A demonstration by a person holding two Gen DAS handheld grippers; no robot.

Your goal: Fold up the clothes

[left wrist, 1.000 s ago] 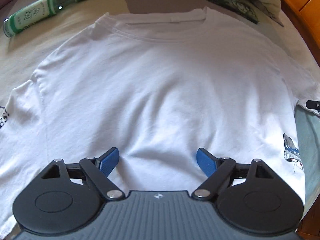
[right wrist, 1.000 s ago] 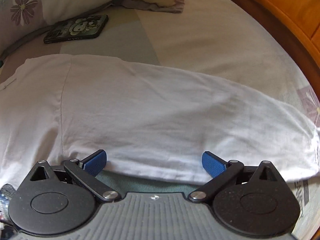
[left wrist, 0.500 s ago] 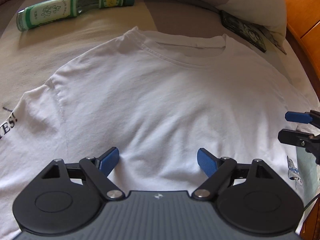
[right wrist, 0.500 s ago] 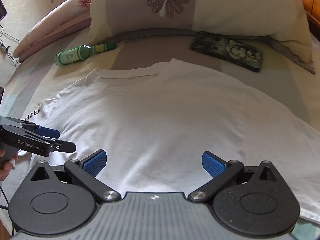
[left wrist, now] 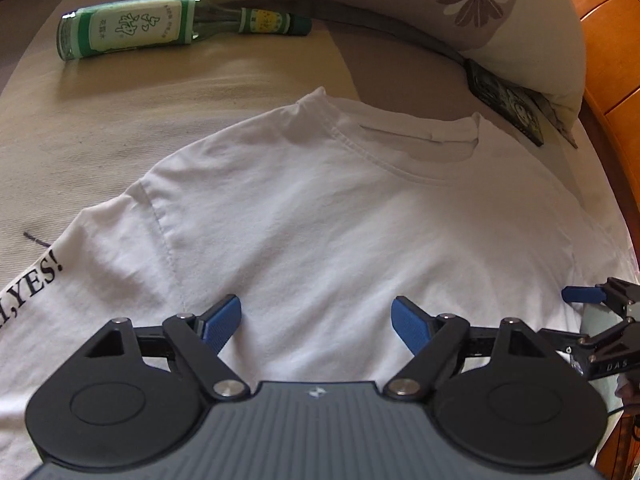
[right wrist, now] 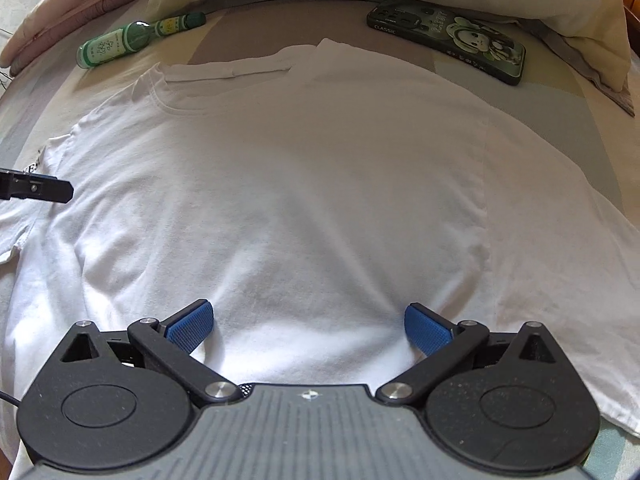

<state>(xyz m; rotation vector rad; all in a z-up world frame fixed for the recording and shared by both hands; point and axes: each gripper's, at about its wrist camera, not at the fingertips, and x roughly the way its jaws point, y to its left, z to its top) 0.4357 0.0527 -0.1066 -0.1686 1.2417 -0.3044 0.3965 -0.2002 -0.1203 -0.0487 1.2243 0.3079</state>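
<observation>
On the bed (left wrist: 100, 128), white T-shirt (left wrist: 340, 232) lies flat, collar far; left tongs (left wrist: 318, 318) and right tongs (right wrist: 310, 326) both spread wide over it, gripping nothing.

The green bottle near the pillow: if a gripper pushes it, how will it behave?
The green bottle lies on its side, so it will probably roll. It looks like glass, likely hard and slippery. The soft bed sheet may slow it.

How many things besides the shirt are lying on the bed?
2, apart from the pillow: a green bottle past the collar's left, a phone past its right. The white T-shirt could hide more.
</observation>
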